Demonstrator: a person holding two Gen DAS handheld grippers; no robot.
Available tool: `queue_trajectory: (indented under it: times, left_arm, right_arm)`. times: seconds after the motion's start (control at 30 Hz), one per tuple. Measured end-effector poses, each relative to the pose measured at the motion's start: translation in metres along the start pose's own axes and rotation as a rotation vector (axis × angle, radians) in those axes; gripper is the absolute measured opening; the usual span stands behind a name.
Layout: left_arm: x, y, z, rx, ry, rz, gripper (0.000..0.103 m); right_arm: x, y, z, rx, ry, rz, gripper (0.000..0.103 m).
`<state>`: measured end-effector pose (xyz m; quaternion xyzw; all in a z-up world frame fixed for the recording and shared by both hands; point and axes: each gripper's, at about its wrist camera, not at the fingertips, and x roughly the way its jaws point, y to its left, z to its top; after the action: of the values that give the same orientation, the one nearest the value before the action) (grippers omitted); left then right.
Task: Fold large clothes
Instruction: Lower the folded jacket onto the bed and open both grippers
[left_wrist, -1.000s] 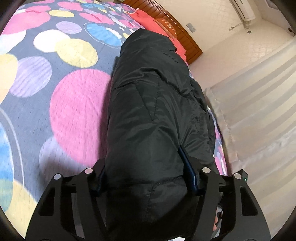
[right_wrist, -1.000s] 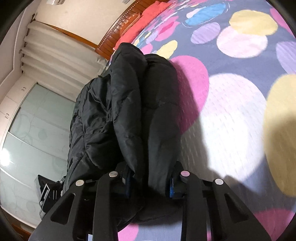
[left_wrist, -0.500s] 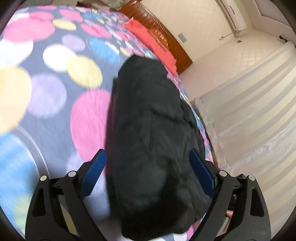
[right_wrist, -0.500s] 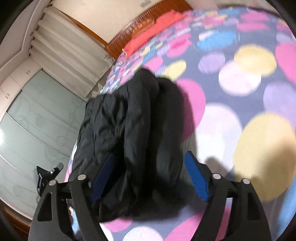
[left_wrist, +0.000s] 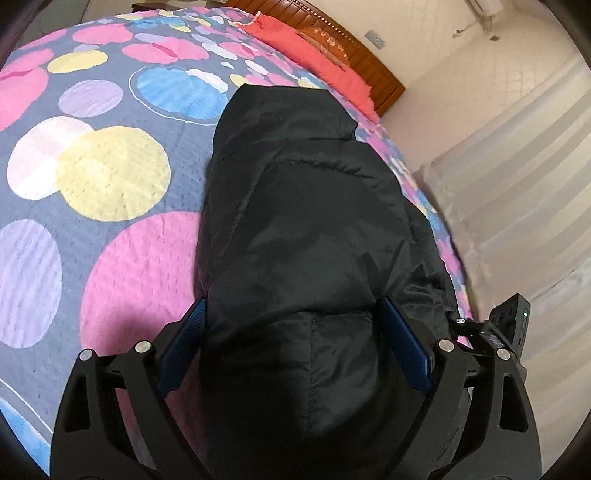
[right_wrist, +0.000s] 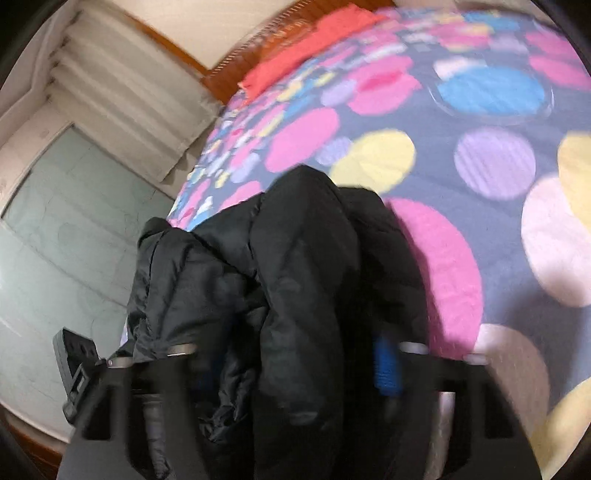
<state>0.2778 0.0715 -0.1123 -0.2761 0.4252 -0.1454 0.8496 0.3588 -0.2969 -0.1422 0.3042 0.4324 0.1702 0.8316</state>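
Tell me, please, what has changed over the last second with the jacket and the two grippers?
Both grippers had been clamped on the jacket, then opened around it. Now the left gripper has open jaws straddling the bundle; the right gripper looks open too, though blurred. The jacket stays folded on the bed.

The black puffer jacket (left_wrist: 303, 236) lies folded into a long bundle on the polka-dot bedspread (left_wrist: 110, 173).

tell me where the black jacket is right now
The black jacket lies folded on the polka-dot bedspread near the bed's curtain-side edge, between the left gripper's blue pads in the left wrist view.
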Motion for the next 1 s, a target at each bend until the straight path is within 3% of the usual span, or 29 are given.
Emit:
queue_trajectory:
  times: [0.07, 0.17, 0.47, 1.0]
  left_arm:
    - [0.006, -0.006, 0.002, 0.020, 0.006, 0.034, 0.091]
    - [0.015, -0.015, 0.006, 0.064, 0.017, 0.071, 0.091]
    - [0.034, -0.013, 0.014, 0.096, 0.065, 0.071, 0.091]
    - [0.038, -0.012, 0.011, 0.112, 0.049, 0.082, 0.091]
  right_arm:
    - [0.004, -0.006, -0.002, 0.032, -0.003, 0.016, 0.038]
    - [0.004, -0.011, -0.006, 0.035, -0.028, 0.003, 0.035]
    - [0.003, -0.027, -0.019, 0.080, -0.064, 0.031, 0.035]
    - [0.004, -0.030, -0.018, 0.109, -0.082, 0.071, 0.034]
